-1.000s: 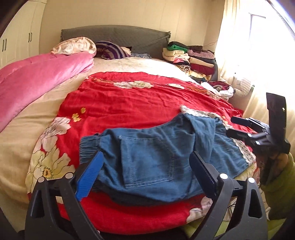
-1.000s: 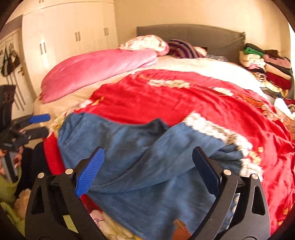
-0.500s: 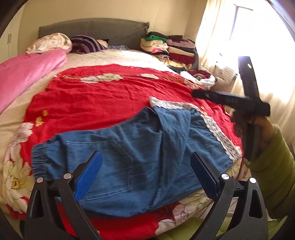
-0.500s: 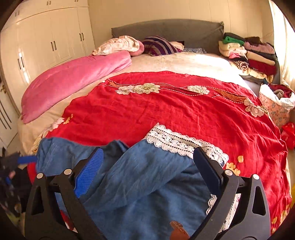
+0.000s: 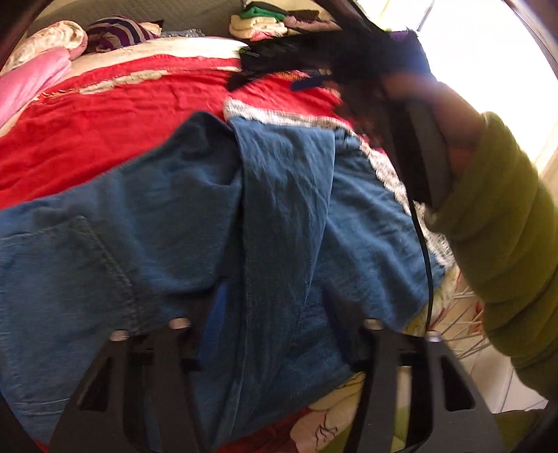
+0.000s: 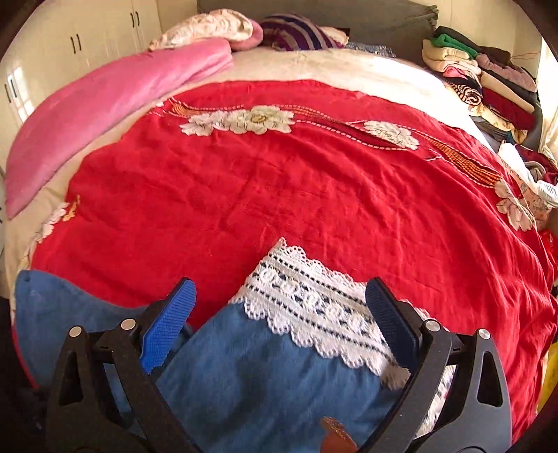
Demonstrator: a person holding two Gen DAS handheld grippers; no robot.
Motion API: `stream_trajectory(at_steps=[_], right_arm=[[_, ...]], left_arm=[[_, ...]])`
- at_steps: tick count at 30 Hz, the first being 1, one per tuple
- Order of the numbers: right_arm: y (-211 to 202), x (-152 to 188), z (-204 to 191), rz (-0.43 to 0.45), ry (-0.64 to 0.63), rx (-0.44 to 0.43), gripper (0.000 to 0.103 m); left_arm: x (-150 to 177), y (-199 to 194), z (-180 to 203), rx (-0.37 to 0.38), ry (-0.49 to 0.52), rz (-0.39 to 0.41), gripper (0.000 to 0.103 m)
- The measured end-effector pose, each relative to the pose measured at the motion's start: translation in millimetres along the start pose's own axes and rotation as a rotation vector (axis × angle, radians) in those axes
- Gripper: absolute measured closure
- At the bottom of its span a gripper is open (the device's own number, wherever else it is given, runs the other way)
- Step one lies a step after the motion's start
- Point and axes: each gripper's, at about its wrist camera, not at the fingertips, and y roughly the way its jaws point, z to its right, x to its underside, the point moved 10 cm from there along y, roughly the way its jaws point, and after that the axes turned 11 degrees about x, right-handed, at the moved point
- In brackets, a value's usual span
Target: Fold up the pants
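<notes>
**Denim pants spread at the foot of the red bedspread, both grippers released**

Across the near end of the red floral-embroidered bedspread point(image 6: 296, 181) lie the blue denim pants with white lace-trimmed hems point(image 5: 279, 209), rumpled, one leg lapped over the other in a long fold running from 12 toward 6 o'clock in the left wrist view. A stitched back pocket shows at 9 o'clock there.

The left gripper point(image 5: 272, 313) hovers low over the denim near 6 o'clock, its fingers spread apart with cloth showing between them; blur makes it unclear whether the pads touch the fabric. It grasps nothing.

The right gripper point(image 6: 279, 313) is likewise released, its blue ribbed pads point(image 6: 167, 320) standing wide on either side of the white lace hem point(image 6: 314, 306), which points toward 12 o'clock. In the left wrist view this tool appears at 1 o'clock, blurred, held by a hand point(image 5: 450, 115) in an olive-green sleeve point(image 5: 502, 226).

A rolled pink plush blanket point(image 6: 104, 104) lies at 10 o'clock in the right wrist view, and a stack of folded clothes point(image 6: 481, 80) sits at 2 o'clock beside the grey padded headboard point(image 6: 383, 17).
</notes>
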Motion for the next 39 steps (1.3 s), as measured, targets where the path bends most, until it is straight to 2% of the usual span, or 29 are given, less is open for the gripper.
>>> stream_trajectory(at_steps=[3,6,8,9,10,13,18,26,28,29,30,31,34,39], right_arm=[[19.7,-8.2,-9.4,-0.019,-0.029,0.018,0.011],[40.6,-12.9,-16.2,-0.057,-0.050,0.024,0.012],[54.1,-11.7,-17.6,-0.090,-0.070,0.030,0.032],[59.6,-10.1,-18.2,-0.107,-0.081,0.027,0.055],[64.0,-6.7,-17.7,-0.123,-0.091,0.017,0.071],[51.0,-7.2,-8.3,-0.083,-0.059,-0.016,0.090],[1.8,-5.2,27.0,0.023,0.035,-0.048,0.095],[-81.0,22.7,86.3,0.160,0.169,-0.090,0.095],[-98.7,37.5,98.4,0.184,0.195,-0.100,0.095],[-104.7,44.1,102.6,0.189,0.205,-0.104,0.095],[-110.5,51.1,105.6,0.193,0.211,-0.106,0.095],[-117.2,60.2,109.1,0.194,0.213,-0.110,0.095],[-131.8,85.8,119.5,0.189,0.223,-0.115,0.095],[-140.0,135.3,128.5,0.147,0.246,-0.132,0.095]], left_arm=[[4.5,3.6,4.0,-0.028,0.054,-0.008,0.066],[6.3,3.2,5.8,-0.013,0.057,-0.009,0.066],[7.2,1.6,4.8,-0.004,0.055,-0.006,0.066],[7.2,1.3,4.8,0.000,0.053,-0.004,0.066],[7.2,0.7,4.5,0.005,0.048,-0.001,0.065],[7.2,-2.0,5.9,0.019,0.041,0.006,0.063],[5.7,-3.3,8.7,0.058,0.019,0.017,0.049],[-7.2,-10.7,4.9,0.013,0.028,0.077,0.048],[-9.3,-10.2,4.7,-0.020,0.059,0.077,0.053],[-9.4,-9.4,5.6,-0.035,0.076,0.074,0.063],[-10.4,-7.8,5.6,-0.040,0.087,0.069,0.080],[-9.2,-6.5,7.5,-0.038,0.101,0.059,0.092],[-3.3,-11.9,14.5,-0.053,0.145,0.059,0.099],[3.8,-23.9,28.1,-0.077,0.211,0.056,0.100]])
